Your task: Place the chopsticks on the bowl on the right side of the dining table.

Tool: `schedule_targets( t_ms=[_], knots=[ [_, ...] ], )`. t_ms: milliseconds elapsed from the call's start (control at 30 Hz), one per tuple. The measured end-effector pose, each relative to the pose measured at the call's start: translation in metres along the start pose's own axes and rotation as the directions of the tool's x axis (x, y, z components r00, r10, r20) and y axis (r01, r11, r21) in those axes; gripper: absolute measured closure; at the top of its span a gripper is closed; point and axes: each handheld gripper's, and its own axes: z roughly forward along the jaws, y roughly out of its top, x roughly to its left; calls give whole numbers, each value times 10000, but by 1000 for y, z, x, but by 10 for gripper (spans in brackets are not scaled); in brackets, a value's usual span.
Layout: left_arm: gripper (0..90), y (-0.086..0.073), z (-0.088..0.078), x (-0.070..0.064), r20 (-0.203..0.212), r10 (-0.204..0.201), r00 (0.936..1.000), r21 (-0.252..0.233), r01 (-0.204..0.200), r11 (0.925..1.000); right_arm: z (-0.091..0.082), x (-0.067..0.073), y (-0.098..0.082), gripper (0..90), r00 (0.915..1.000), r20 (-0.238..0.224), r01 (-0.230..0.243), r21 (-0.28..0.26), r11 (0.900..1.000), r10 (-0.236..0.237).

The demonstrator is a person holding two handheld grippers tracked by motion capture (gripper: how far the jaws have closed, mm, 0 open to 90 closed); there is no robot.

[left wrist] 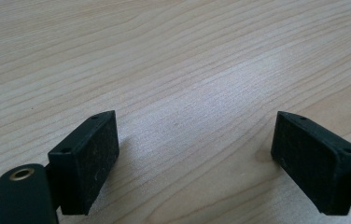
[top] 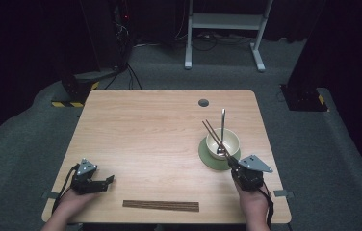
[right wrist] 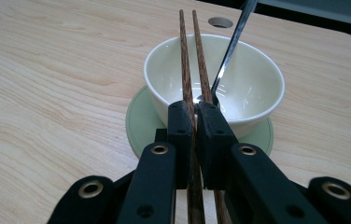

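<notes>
Over bowl point(right wrist: 239, 79), chopsticks point(right wrist: 192, 56) in right claw point(right wrist: 195, 116)

Left gripper point(top: 103, 182): black body, grey three-cornered plate on top, black cable trailing back beside the bare forearm.
Left jaws: two blocky black pads point(left wrist: 89, 161) with a rough, grainy inner face and small screw holes in the top edges.
Left linkage: black bar with a brass-ringed hole.
Right gripper point(right wrist: 195, 116): black housing, grey three-cornered plate with dark holes, black cable along the wrist.
Right jaws: narrow black blocks on flat black arms, each with brass-ringed pivots and small dark screw holes.
Hands: bare, with no sleeves or gloves in sight.
</notes>
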Motion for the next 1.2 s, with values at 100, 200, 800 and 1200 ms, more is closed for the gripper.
schedule_targets(
  t_ms=[100, 200, 800, 1200],
  knots=[
    [150, 0, 0, 0, 2, 3, 10000, 3, -3, 10000, 2, 0, -1, 838, 10000, 50, -7, 82, 10000, 7],
    [150, 0, 0, 0, 0, 3, 10000, 1, -3, 10000, 3, -1, -1, 839, 9999, 95, -39, 129, 9999, 38],
    [151, 0, 0, 0, 0, 3, 10000, 3, -3, 10000, 5, -1, -2, 836, 9999, 123, 38, 228, 9997, -40],
    [150, 0, 0, 0, 2, 7, 10000, 4, -7, 10000, 6, 0, -3, 834, 9999, 125, 99, 261, 9996, -102]
  ],
)
